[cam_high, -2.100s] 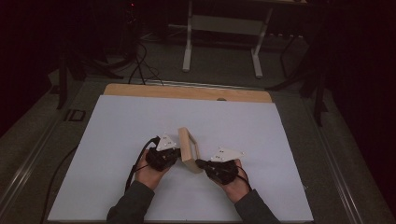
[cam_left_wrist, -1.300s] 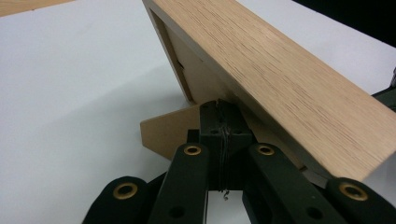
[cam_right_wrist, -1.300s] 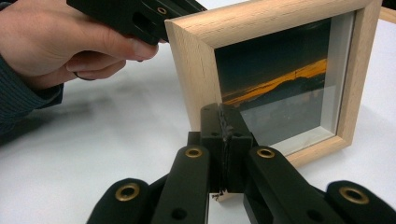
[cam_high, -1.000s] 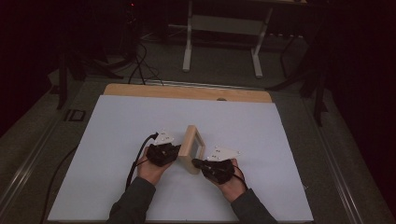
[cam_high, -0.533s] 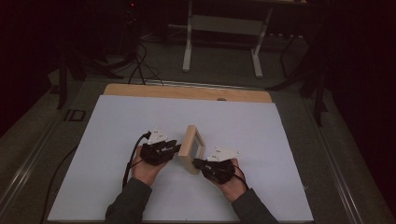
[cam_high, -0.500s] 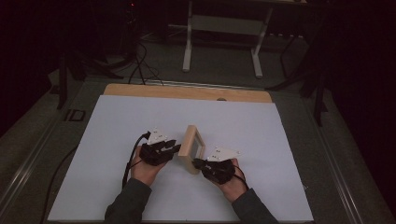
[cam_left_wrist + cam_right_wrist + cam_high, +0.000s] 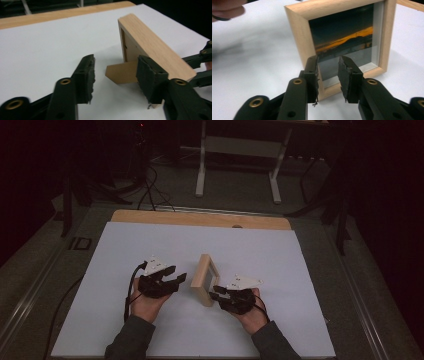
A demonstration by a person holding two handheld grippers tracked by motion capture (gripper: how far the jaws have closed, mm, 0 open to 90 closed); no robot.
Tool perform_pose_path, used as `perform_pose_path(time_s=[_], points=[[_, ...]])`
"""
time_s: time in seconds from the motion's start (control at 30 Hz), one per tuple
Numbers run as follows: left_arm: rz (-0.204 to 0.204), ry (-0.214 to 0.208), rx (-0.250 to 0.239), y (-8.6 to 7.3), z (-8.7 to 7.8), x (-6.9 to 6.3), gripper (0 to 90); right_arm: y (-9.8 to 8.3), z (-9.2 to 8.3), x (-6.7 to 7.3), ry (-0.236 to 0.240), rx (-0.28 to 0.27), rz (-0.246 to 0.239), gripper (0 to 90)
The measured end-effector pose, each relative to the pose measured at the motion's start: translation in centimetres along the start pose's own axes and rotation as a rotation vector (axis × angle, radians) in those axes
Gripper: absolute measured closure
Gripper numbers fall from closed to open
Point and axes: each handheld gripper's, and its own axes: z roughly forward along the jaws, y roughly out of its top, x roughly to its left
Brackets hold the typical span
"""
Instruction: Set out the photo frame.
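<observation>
No text, label, brand, number or sign could be read anywhere. The wooden picture frame (image 7: 342,42) near the middle of the table (image 7: 300,270) held only a dark sunset photograph, without lettering.

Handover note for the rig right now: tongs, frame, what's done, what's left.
Left tongs: open, jaws have just been opening, nothing between them, just left of the frame's back.
Right tongs: open, jaws have just been opening, nothing gripped, at the frame's near front corner.
Photo frame: upright on the white mat, mid-table, resting on its back stand, picture side facing the right tongs.
Done: frame stands by itself, both tongs released.
Left: probably just draw both tongs away without knocking it.
</observation>
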Motion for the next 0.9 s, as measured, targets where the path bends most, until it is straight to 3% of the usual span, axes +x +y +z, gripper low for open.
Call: perform_pose_path(time_s=[0.07, 0.33, 0.57, 0.9], points=[[-0.018, -0.001, -0.028, 0.2, -0.6, 0.0, 44.5, 0.0, -0.1, -0.2, -0.004, 0.001, 0.006, 64.9], [-0.017, -0.017, -0.09, 0.7, -1.9, -1.2, 36.6, -0.2, -0.3, -0.9, -0.024, -0.001, 0.039, 60.7], [0.022, -0.055, -0.05, 0.6, -0.6, -3.2, 33.2, -0.4, -0.3, -1.3, -0.033, 0.003, 0.049, 59.2], [0.043, -0.045, 0.003, 0.0, 2.0, -5.1, 31.2, -0.5, -0.6, -1.8, -0.04, -0.002, 0.062, 58.4]])
